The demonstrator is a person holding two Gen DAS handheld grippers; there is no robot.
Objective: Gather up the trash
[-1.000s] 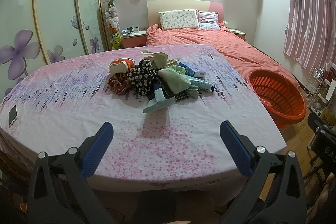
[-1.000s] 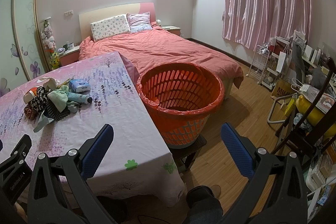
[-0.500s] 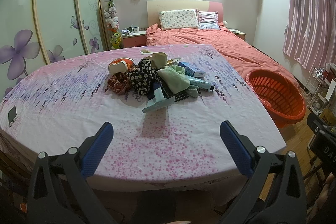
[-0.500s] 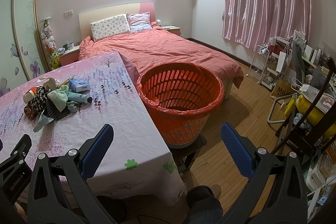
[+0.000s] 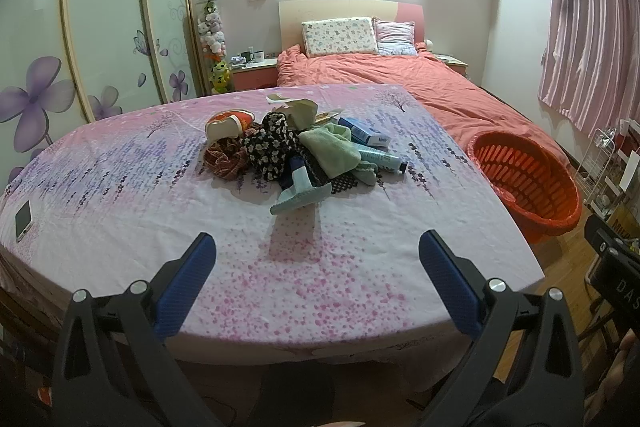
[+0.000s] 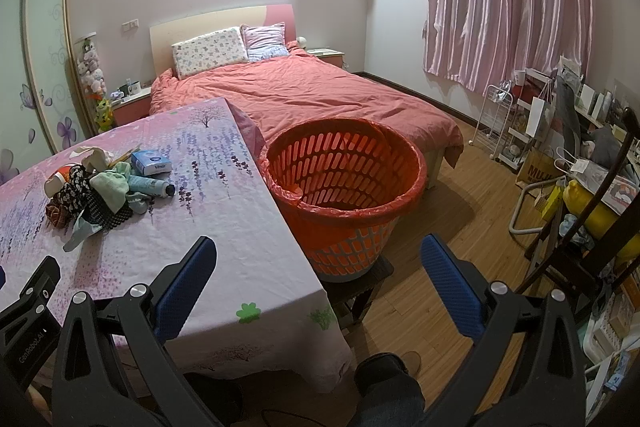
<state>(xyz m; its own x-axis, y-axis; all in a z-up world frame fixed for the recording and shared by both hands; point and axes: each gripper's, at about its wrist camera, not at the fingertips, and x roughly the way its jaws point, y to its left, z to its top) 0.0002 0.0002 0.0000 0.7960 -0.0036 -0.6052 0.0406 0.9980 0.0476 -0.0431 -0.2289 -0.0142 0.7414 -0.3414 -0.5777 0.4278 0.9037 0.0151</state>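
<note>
Both grippers [image 5: 318,265] [image 6: 318,267] unmoved, spread, empty

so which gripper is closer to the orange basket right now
Right. The right gripper hangs open just short of the orange basket, beside the table edge. The left gripper is open over the table, with the basket off to its right.

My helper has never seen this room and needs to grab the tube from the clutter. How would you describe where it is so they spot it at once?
Start at the table with the pink flowered cloth and find the pile of clutter at its middle. On the pile's side facing the orange basket, just nearer than the blue box, lies the pale blue tube. It alone is smooth, cylindrical and black-capped; its other neighbours are soft cloth.
</note>
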